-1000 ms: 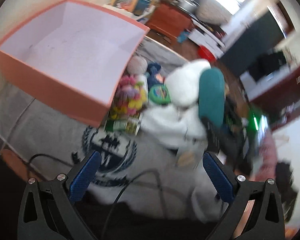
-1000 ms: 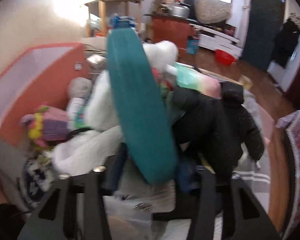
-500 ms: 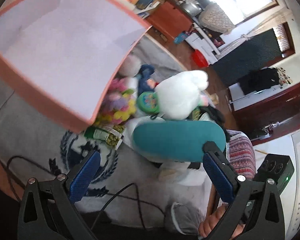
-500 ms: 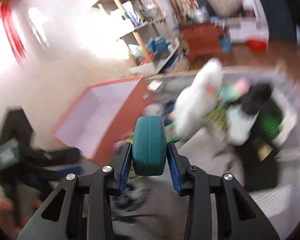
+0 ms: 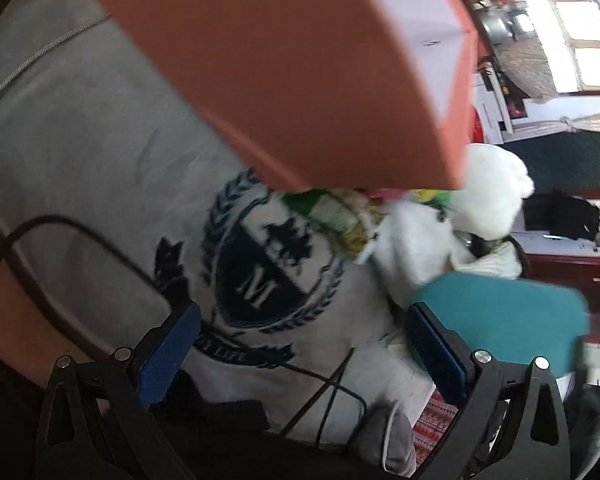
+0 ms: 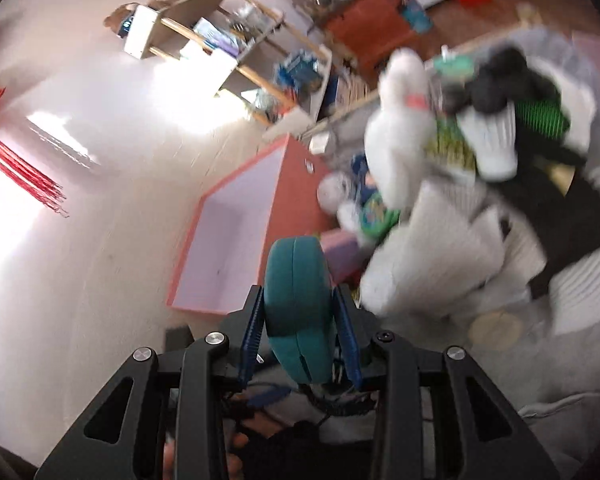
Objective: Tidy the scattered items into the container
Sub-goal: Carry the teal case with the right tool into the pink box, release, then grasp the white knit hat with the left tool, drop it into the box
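The right gripper (image 6: 298, 332) clamps one smooth, rounded teal case (image 6: 296, 300) between its ribbed blue pads; half a second ago the grip looked the same. The left gripper (image 5: 300, 350) stands wide and empty, now much lower over one grey sweatshirt with a navy crest (image 5: 260, 264). Beyond lies a heap including one fluffy white plush toy (image 6: 400, 128). Farthest, one salmon cardboard box with a pale lining (image 6: 236, 236) sits empty against the wall.

Grey crested cloth (image 5: 100, 128) under pink box (image 5: 284, 64)
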`<state>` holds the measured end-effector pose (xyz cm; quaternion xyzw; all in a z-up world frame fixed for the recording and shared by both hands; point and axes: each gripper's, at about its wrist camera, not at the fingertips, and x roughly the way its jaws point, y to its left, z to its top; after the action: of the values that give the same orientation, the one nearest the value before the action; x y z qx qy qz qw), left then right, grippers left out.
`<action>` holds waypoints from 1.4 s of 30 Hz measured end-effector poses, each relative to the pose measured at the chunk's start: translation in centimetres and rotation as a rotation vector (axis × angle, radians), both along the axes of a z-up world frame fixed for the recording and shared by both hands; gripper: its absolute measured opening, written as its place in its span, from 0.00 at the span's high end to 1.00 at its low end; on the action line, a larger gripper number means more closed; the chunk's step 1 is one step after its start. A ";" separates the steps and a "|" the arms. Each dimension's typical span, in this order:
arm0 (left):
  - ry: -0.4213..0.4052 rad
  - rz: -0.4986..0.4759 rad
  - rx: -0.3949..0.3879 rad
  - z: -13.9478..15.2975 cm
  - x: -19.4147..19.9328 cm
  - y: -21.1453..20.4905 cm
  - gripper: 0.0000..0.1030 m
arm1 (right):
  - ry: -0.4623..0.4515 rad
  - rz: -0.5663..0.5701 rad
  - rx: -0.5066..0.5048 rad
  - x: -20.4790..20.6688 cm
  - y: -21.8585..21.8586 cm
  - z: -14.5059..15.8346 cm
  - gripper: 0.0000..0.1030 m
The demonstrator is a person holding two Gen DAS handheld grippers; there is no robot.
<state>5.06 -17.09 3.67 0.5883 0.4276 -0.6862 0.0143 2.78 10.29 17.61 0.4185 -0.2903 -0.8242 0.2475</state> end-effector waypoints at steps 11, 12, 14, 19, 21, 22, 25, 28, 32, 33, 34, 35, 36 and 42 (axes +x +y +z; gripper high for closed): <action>-0.020 -0.099 -0.064 -0.9 0.4 2.2 0.00 | 0.336 0.138 0.041 -3.8 -13.1 16.0 0.67; -0.020 -0.104 -0.072 -0.9 0.4 2.2 0.00 | 0.372 0.155 0.046 -4.0 -15.0 17.4 0.67; -0.019 -0.114 -0.085 -1.0 0.6 2.2 0.00 | 0.449 0.177 0.062 -4.0 -18.2 20.0 0.67; -0.013 -0.128 -0.105 -0.9 0.8 2.3 0.00 | 0.620 0.142 0.122 -1.4 -20.0 22.8 0.21; -0.010 -0.137 -0.114 -0.9 0.9 2.6 0.00 | 0.612 0.136 0.136 -0.9 -18.5 21.8 0.21; -0.007 -0.143 -0.121 -0.9 0.9 2.7 0.00 | 0.598 0.116 0.149 -0.5 -17.2 20.8 0.21; 0.014 -0.172 -0.164 0.1 1.2 3.5 0.00 | 0.517 0.030 0.156 0.0 -12.1 16.4 0.23; 0.094 -0.223 -0.278 2.4 1.4 4.9 0.00 | 0.390 -0.103 0.128 0.5 -5.2 10.3 0.30; 0.280 -0.340 -0.500 6.7 1.4 9.1 0.00 | 0.192 -0.304 0.043 2.6 4.0 0.5 0.42; 0.335 -0.376 -0.592 7.6 1.3 10.5 0.00 | 0.086 -0.360 0.039 2.6 5.8 -1.5 0.44; 0.387 -0.409 -0.681 8.3 1.1 12.2 0.00 | -0.002 -0.393 -0.004 2.1 7.5 -2.9 0.45; 0.422 -0.438 -0.749 8.7 0.5 13.5 0.00 | -0.036 -0.408 -0.074 1.6 9.0 -3.9 0.45; 0.447 -0.473 -0.810 8.9 -0.4 14.8 0.00 | -0.036 -0.419 -0.139 1.1 10.0 -4.2 0.45; 0.415 -0.716 -0.928 5.2 -6.9 20.4 0.14 | -0.020 -0.397 -0.170 -1.4 9.9 -4.5 0.45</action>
<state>-1.86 3.32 8.84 0.4823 -0.1449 -0.8627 -0.0458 1.38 20.17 13.13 0.3388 -0.4380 -0.8251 0.1120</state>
